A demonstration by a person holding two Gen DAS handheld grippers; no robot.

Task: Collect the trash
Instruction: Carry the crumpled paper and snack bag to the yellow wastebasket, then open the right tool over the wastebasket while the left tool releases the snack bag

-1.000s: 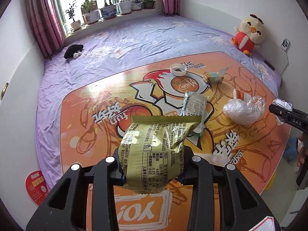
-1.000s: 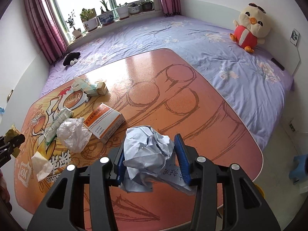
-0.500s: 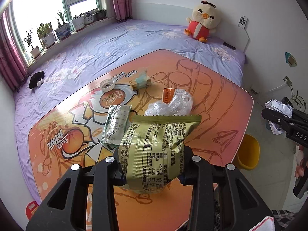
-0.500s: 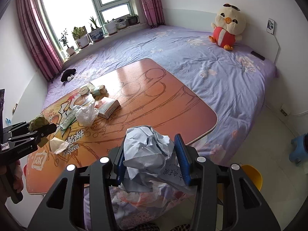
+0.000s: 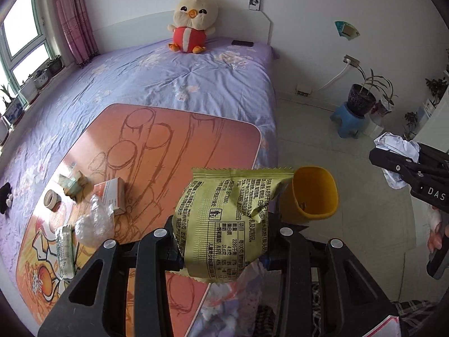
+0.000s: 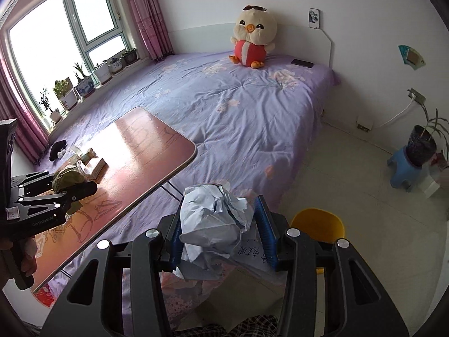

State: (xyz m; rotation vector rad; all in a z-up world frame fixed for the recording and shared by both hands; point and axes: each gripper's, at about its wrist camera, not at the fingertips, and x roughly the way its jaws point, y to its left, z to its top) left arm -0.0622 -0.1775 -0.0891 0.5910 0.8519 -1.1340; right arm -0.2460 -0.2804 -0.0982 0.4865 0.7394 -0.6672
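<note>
My left gripper (image 5: 221, 250) is shut on a yellow-green snack wrapper (image 5: 224, 219), held in the air past the table's corner. A yellow bin (image 5: 311, 193) stands on the floor just right of the wrapper. My right gripper (image 6: 219, 236) is shut on a crumpled ball of white paper (image 6: 213, 221), held over the bed's edge with the yellow bin (image 6: 320, 221) behind it to the right. The right gripper also shows in the left wrist view (image 5: 393, 163), the left gripper in the right wrist view (image 6: 75, 191).
The orange table (image 5: 174, 146) on the purple bed (image 5: 202, 84) holds a tape roll (image 5: 52, 200), a small carton (image 5: 112, 195), a clear plastic bag (image 5: 94, 224) and a green wrapper (image 5: 64, 248). A potted plant on a blue stool (image 5: 350, 120) stands on the tiled floor.
Both grippers have swung right, away from the table and toward the floor, each keeping its load. The yellow bin has come close into both views.
</note>
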